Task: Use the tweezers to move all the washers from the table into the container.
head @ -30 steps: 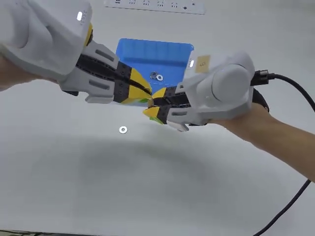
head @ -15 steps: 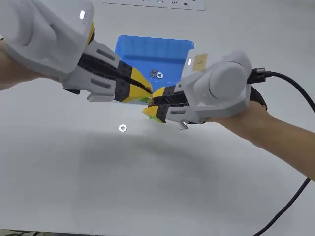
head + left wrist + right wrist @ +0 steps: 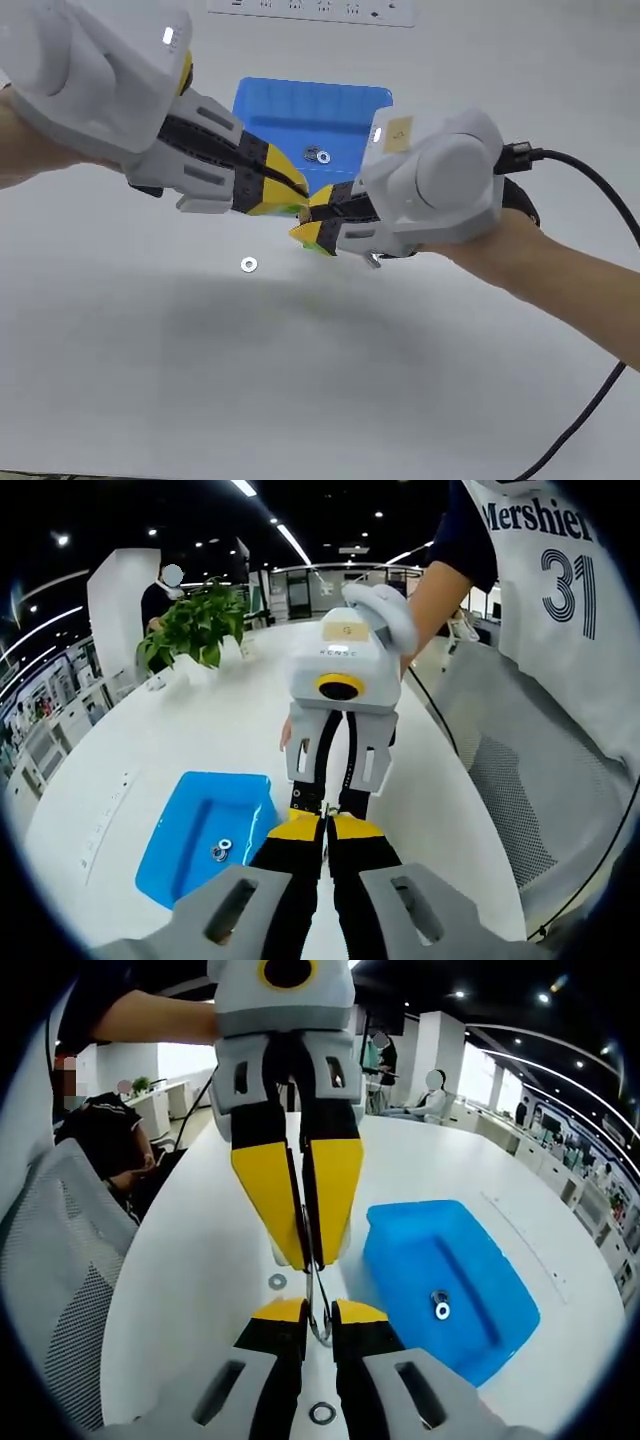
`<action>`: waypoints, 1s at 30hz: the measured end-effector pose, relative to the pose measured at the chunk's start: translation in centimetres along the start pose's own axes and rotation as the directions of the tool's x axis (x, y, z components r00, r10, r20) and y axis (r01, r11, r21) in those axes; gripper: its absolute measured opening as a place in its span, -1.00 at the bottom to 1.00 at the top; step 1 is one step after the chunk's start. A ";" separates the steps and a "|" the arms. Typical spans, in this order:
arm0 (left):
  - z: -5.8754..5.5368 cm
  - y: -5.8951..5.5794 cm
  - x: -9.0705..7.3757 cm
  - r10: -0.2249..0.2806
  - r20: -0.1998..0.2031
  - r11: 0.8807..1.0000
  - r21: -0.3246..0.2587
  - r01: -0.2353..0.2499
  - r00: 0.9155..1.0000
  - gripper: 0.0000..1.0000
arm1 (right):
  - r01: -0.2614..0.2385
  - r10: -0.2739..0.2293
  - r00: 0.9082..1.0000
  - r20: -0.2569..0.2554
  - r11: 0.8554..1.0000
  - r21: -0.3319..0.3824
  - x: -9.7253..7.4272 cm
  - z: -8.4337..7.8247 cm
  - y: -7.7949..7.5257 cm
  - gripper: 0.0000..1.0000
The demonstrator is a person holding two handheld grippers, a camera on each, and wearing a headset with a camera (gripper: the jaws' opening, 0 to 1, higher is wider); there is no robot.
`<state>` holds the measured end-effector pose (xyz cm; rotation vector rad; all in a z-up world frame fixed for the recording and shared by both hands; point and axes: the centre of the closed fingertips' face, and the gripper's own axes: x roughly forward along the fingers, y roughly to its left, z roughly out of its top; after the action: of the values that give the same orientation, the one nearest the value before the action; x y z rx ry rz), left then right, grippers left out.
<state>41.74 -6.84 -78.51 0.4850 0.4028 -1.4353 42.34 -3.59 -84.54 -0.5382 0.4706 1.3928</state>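
Note:
Slim metal tweezers (image 3: pixel 317 1300) are held between both grippers, which meet tip to tip in front of the blue container (image 3: pixel 290 105). My left gripper (image 3: pixel 300 190) comes in from the upper left with its yellow fingers shut on the tweezers. My right gripper (image 3: pixel 308 225) comes in from the right, shut on the tweezers' other end (image 3: pixel 318 1312). Washers (image 3: pixel 318 155) lie inside the container. One washer (image 3: pixel 249 264) lies on the white table, below and left of the tips. In the right gripper view, two washers (image 3: pixel 277 1281) (image 3: pixel 322 1413) lie on the table near my jaws.
A white power strip (image 3: pixel 310 10) lies along the table's far edge behind the container. A black cable (image 3: pixel 590 190) trails from the right gripper across the right side. The white table (image 3: pixel 300 380) stretches toward me. People sit at desks in the background.
The right gripper has edged slightly left toward the left gripper. The two stay tip to tip, and the washers have not moved.

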 end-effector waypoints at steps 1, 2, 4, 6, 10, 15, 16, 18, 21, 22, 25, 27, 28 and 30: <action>0.0 0.0 0.0 0.001 0.001 1.000 0.000 -0.001 1.000 -0.89 | -0.001 0.001 1.000 0.001 1.000 -0.001 -0.1 0.1 0.1 -0.79; 0.2 0.0 -0.2 0.008 0.003 1.000 0.005 -0.008 1.000 -0.89 | 0.001 -0.001 1.000 0.003 1.000 -0.001 -0.2 0.2 0.0 -0.79; 0.4 0.0 -0.4 0.015 0.005 1.000 0.008 -0.015 1.000 -0.89 | 0.007 -0.007 1.000 0.011 1.000 0.002 -0.5 0.5 -0.1 -0.79; 1.0 0.0 -0.8 0.023 0.012 1.000 0.014 -0.023 1.000 -0.89 | 0.011 -0.011 1.000 0.023 1.000 0.008 -0.9 0.9 -0.1 -0.79; 1.9 -0.1 -1.4 0.024 0.016 0.999 0.031 -0.025 1.000 -0.89 | 0.018 -0.017 0.999 0.031 1.000 -0.016 -1.4 1.8 -0.1 -0.79; 3.0 -0.1 -2.2 0.028 0.016 0.998 0.060 -0.029 0.999 -0.89 | 0.030 -0.028 0.999 0.043 0.999 -0.038 -2.1 2.9 -0.3 -0.79; 3.2 -0.1 -2.4 0.029 0.016 0.997 0.068 -0.030 0.999 -0.89 | 0.033 -0.031 0.998 0.047 0.999 -0.040 -2.3 3.2 -0.3 -0.79; 3.8 -0.2 -2.7 0.029 0.017 0.996 0.080 -0.030 0.999 -0.89 | 0.041 -0.038 0.998 0.052 0.998 -0.056 -2.6 3.7 -0.4 -0.79; 4.6 -0.1 -3.1 0.032 0.020 0.995 0.099 -0.034 0.999 -0.89 | 0.049 -0.045 0.997 0.061 0.996 -0.068 -3.1 4.5 -0.6 -0.79; 4.8 0.0 -3.3 0.035 0.019 0.994 0.106 -0.037 0.999 -0.89 | 0.053 -0.048 0.997 0.064 0.996 -0.077 -3.3 4.8 -0.8 -0.79; 5.4 0.3 -3.6 0.039 0.019 0.991 0.126 -0.041 0.999 -0.89 | 0.063 -0.057 0.996 0.068 0.994 -0.091 -3.7 5.3 -1.1 -0.79; 6.0 0.6 -3.8 0.043 0.022 0.989 0.140 -0.045 0.999 -0.89 | 0.074 -0.066 0.995 0.075 0.992 -0.101 -4.1 5.7 -1.5 -0.79; 6.3 0.8 -3.9 0.047 0.023 0.988 0.147 -0.050 0.999 -0.89 | 0.075 -0.067 0.995 0.076 0.992 -0.102 -4.2 5.9 -1.7 -0.79; 6.6 1.1 -4.0 0.050 0.026 0.986 0.158 -0.053 0.998 -0.89 | 0.086 -0.077 0.994 0.079 0.990 -0.115 -4.6 6.3 -2.2 -0.79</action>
<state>42.26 -7.01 -70.71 0.6029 0.2574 -1.4275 43.96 -3.55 -76.61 -0.5932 0.3041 1.3627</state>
